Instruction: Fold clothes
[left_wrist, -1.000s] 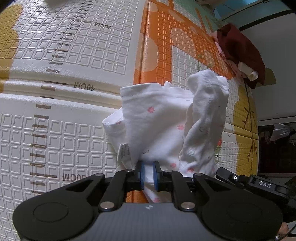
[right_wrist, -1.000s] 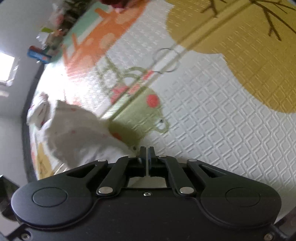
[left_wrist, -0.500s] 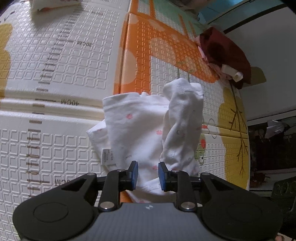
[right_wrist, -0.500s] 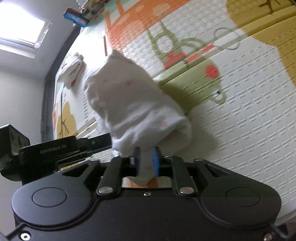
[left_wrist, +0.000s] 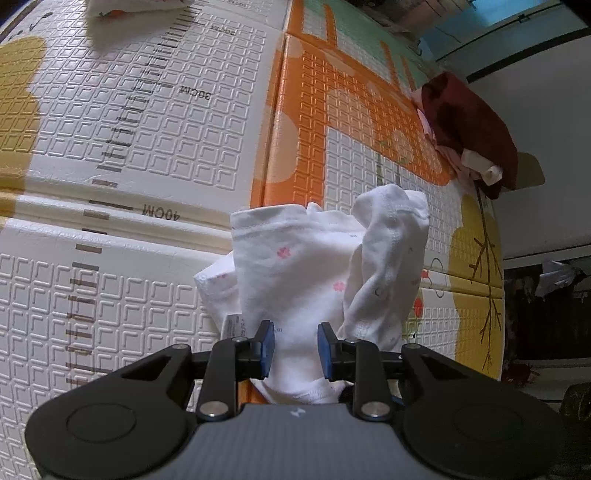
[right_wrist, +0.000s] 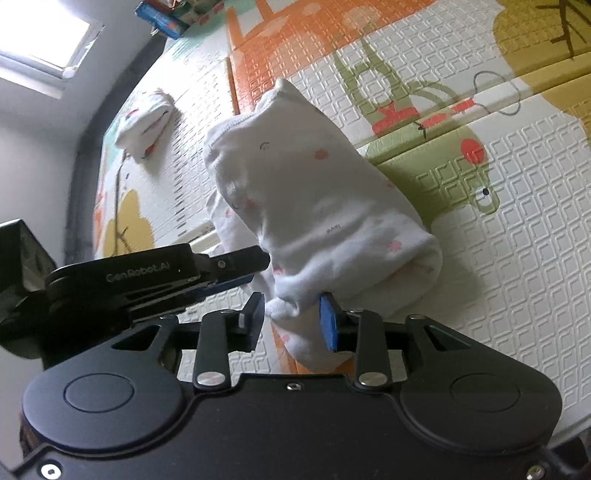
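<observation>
Left wrist view shows your left gripper (left_wrist: 295, 349) with its jaws parted a little and gripping nothing, the near edge of the white garment (left_wrist: 314, 273) loose between the blue pads. Your right gripper (right_wrist: 291, 321) is opening, with a fold of the same garment (right_wrist: 314, 206) between its pads but not clamped. It lies bunched on the play mat (left_wrist: 147, 147), across the orange seam.
</observation>
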